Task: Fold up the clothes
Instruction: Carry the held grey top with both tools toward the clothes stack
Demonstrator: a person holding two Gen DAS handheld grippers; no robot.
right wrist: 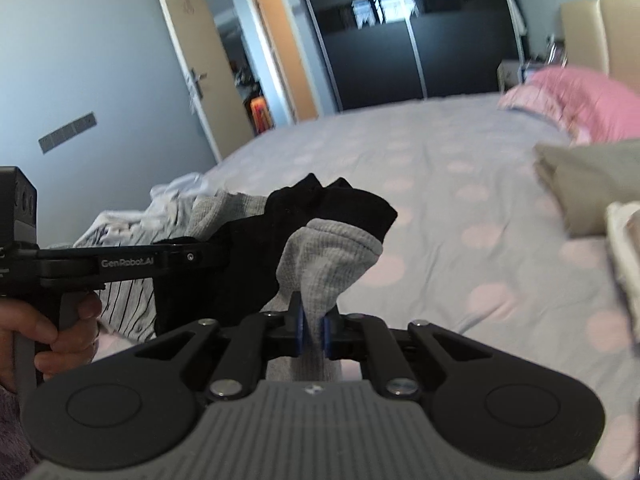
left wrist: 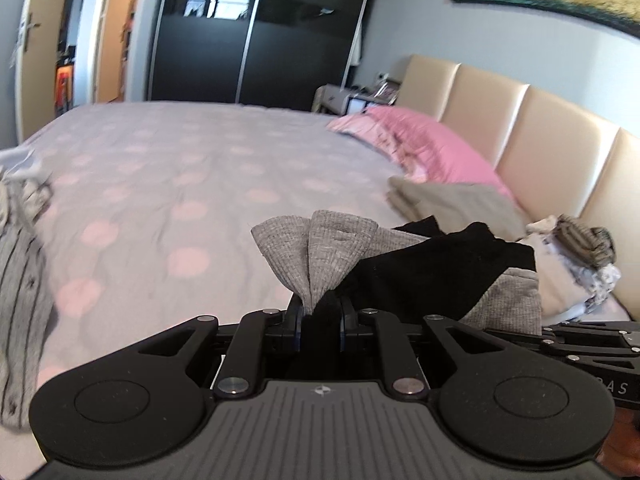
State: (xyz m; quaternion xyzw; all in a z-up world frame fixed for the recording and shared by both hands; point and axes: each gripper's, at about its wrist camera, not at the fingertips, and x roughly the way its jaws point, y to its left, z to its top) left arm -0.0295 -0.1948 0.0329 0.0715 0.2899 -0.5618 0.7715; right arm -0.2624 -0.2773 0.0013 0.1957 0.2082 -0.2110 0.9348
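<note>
Above the dotted bed [left wrist: 180, 184], left gripper [left wrist: 320, 320] and right gripper [right wrist: 314, 332] each pinched the grey-black garment [left wrist: 400, 264]; keeping it taut would give a clean fold.

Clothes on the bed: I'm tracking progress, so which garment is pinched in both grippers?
The grey-and-black garment, pinched by the left gripper and right gripper. The striped shirt and beige folded piece lie untouched.

Left wrist: close behind its tongs [left wrist: 320, 320], facing across the bed [left wrist: 192, 184] to the wardrobe [left wrist: 256, 32].
Right wrist: likewise, close above the bed.
Shared: bed, wardrobe, pink pillow [right wrist: 588, 96].
</note>
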